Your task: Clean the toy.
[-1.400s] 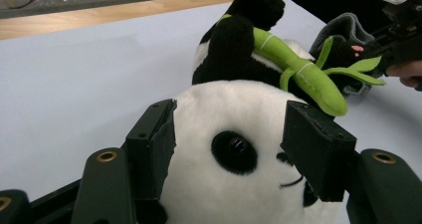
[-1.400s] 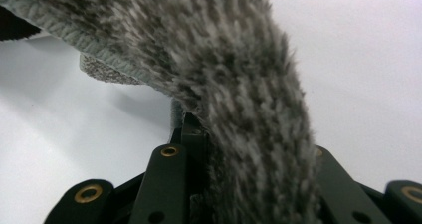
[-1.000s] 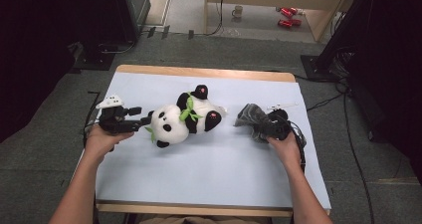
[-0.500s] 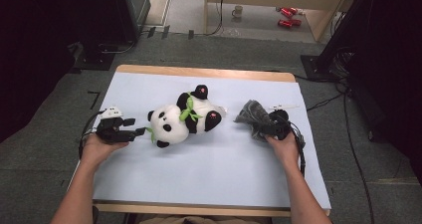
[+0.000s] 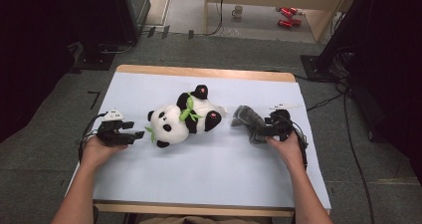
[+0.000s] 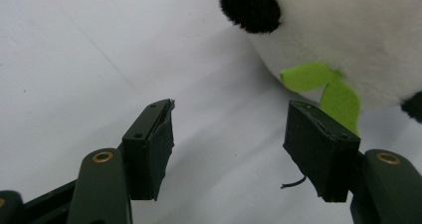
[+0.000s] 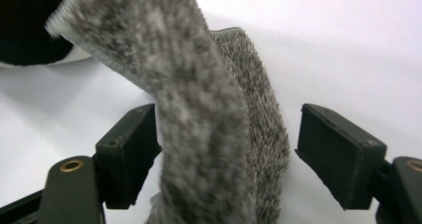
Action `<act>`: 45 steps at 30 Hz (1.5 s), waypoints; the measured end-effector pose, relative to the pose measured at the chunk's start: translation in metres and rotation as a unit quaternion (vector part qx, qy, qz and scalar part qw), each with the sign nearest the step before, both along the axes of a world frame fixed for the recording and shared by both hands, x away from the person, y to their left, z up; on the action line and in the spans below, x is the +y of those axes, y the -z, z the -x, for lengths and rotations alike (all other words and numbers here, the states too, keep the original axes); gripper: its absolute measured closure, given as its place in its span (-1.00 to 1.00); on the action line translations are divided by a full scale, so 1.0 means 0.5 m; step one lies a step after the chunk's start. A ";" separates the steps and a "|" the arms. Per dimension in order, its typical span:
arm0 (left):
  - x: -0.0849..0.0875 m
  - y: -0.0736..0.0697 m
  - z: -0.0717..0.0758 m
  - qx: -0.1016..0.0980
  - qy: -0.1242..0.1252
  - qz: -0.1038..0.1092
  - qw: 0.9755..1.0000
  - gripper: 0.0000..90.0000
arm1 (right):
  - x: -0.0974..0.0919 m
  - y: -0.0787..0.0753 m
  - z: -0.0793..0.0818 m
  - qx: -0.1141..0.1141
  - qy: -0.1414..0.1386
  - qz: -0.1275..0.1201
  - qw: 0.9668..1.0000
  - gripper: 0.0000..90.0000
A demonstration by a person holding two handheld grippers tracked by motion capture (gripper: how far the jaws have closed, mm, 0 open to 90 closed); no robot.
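Since the earlier pictures, the left gripper [image 5: 130, 136] has come down and back from the plush panda [image 5: 181, 119] toward the near-left part of the table, while the panda and the grey cloth [image 5: 247, 118] are lying where they were. The grey cloth is resting on the white table cover [image 5: 209, 169], just right of the panda's foot, and its near end is standing between the jaws of the right gripper [image 5: 259, 134]. These jaws have just been opening and are now standing wide apart; in the right gripper view the cloth [image 7: 209, 129] is leaning against the left pad while the right pad is staying clear of it. The panda is lying on its back in the middle of the table, with green felt leaves [image 5: 188, 113] on its chest. The left gripper's jaws are standing apart with nothing between them [image 6: 229, 149], and a green leaf [image 6: 328, 87] is hanging just behind its right pad. Beyond the table, a mug [image 5: 238, 11] and red cans [image 5: 286, 17] are lying on the floor.
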State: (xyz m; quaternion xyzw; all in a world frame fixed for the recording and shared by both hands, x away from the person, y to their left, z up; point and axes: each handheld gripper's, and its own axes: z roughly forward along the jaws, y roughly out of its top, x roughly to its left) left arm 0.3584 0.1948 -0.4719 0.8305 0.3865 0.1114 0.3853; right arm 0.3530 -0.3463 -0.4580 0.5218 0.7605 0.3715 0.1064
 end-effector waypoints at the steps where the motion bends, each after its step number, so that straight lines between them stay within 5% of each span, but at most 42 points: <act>1: 0.000 0.001 0.000 0.001 0.000 -0.002 1.000 -0.22 | -0.001 -0.002 0.003 0.000 -0.001 -0.002 1.000 -0.47; 8: 0.003 0.009 -0.003 0.009 -0.005 -0.004 1.000 -0.21 | -0.032 -0.022 0.033 -0.020 -0.017 -0.015 1.000 -0.43; 20: 0.005 0.021 -0.006 0.016 -0.007 -0.009 1.000 -0.21 | -0.080 -0.009 0.080 -0.024 -0.037 -0.025 0.999 -0.34; 30: 0.003 0.021 -0.006 0.012 -0.002 -0.007 1.000 -0.21 | -0.096 -0.054 0.089 -0.085 -0.015 -0.060 0.994 -0.22; 37: 0.000 0.024 -0.007 0.012 -0.002 -0.011 1.000 -0.21 | -0.112 -0.031 0.044 -0.071 0.037 -0.028 0.996 -0.16; 45: 0.000 0.028 -0.008 0.015 0.000 -0.018 1.000 -0.21 | -0.123 0.031 0.000 -0.018 0.062 0.019 0.998 -0.13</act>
